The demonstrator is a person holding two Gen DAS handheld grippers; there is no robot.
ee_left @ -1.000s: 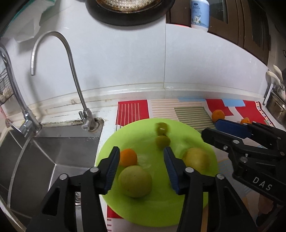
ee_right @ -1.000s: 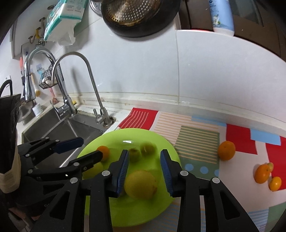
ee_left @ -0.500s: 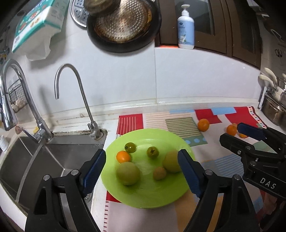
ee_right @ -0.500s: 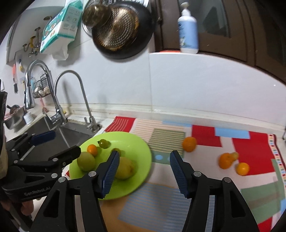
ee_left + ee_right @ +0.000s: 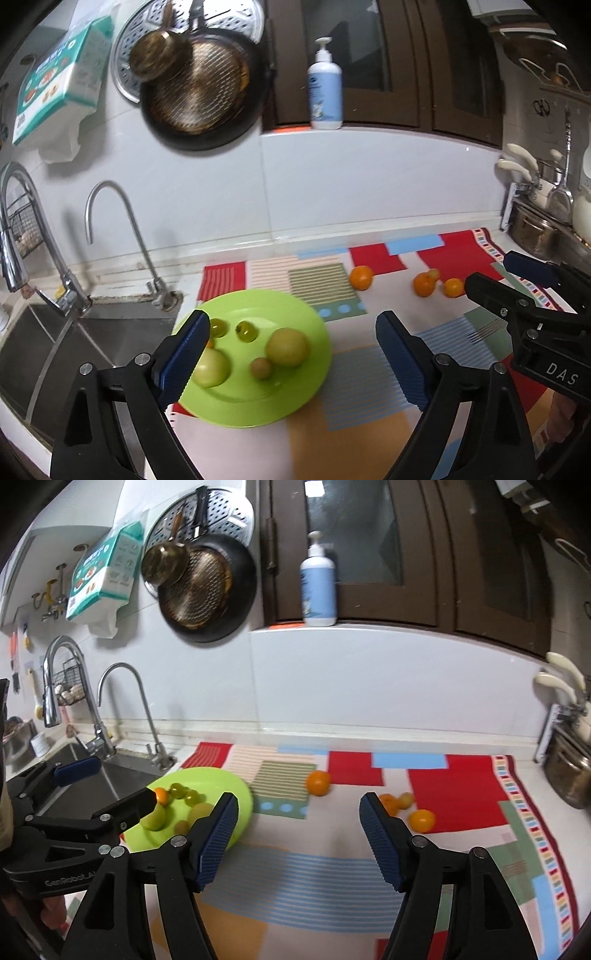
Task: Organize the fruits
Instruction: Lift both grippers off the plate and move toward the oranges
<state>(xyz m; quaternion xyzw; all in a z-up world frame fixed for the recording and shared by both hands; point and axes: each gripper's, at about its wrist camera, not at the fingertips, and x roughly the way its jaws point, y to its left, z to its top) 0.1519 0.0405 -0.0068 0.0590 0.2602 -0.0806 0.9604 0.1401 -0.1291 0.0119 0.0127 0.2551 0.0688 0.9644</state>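
While both tongs, the left gripper and right gripper, have just been opening and stand wide and empty, the round, slippery-looking oranges ahead of the right one probably want a gentle pinch across the middle.

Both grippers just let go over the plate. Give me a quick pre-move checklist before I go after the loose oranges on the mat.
1. Left gripper empty, jaws just opened: ok.
2. Right gripper empty, jaws just opened: ok.
3. Fruit settled on the green plate: ok, none at the rim.
4. Lone orange free to reach on the mat: ok.
5. Orange pair apart from each other: cannot tell; a smaller fruit crowds the rear one.
6. All fruit sorted: not ok.
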